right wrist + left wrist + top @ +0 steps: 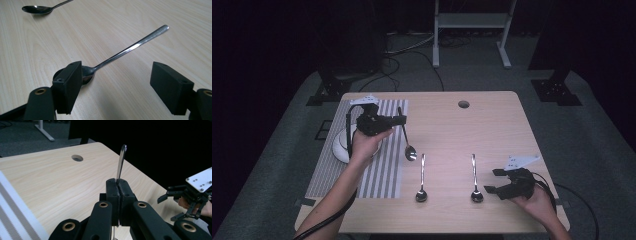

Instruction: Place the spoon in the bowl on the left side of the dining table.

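High view has the left gripper (pixel 401 120) over the striped mat (pixel 382 170), its jaws pressed tight on a spoon (pixel 406 137) that hangs bowl-down by the mat's edge, clear of the tabletop (pixel 492 115). Two more spoons lie flat nearer the person; the right gripper (pixel 493 181) stands spread just beside the right-hand spoon (pixel 474 180), pinching nothing.

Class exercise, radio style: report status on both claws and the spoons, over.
Left claw shut on a spoon, lifted over the striped mat. Right claw open around the right-hand spoon lying on the table. Nothing in the way.
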The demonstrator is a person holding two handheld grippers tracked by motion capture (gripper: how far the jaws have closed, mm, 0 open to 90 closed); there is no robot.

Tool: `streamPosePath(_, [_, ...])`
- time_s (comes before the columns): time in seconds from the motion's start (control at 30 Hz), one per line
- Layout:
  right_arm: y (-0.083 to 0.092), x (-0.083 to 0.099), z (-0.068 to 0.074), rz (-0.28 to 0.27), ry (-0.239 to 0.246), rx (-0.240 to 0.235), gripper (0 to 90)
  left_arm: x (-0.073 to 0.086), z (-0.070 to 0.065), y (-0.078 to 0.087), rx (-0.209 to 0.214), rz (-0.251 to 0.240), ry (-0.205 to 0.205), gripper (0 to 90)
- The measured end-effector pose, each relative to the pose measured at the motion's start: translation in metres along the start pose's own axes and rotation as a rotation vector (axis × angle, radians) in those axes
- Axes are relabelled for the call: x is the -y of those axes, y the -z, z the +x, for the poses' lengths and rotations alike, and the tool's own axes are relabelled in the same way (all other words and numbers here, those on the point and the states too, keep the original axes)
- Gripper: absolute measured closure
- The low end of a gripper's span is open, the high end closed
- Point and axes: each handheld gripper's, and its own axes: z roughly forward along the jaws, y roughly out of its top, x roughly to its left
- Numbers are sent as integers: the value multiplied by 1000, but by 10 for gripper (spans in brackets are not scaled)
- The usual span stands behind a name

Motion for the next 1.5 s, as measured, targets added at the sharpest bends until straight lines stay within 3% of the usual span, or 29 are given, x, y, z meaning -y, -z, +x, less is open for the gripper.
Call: streamPosePath(1.5, [3,1,-2,-5,-10,8,217,-13,54,66,-205,-77,68,891])
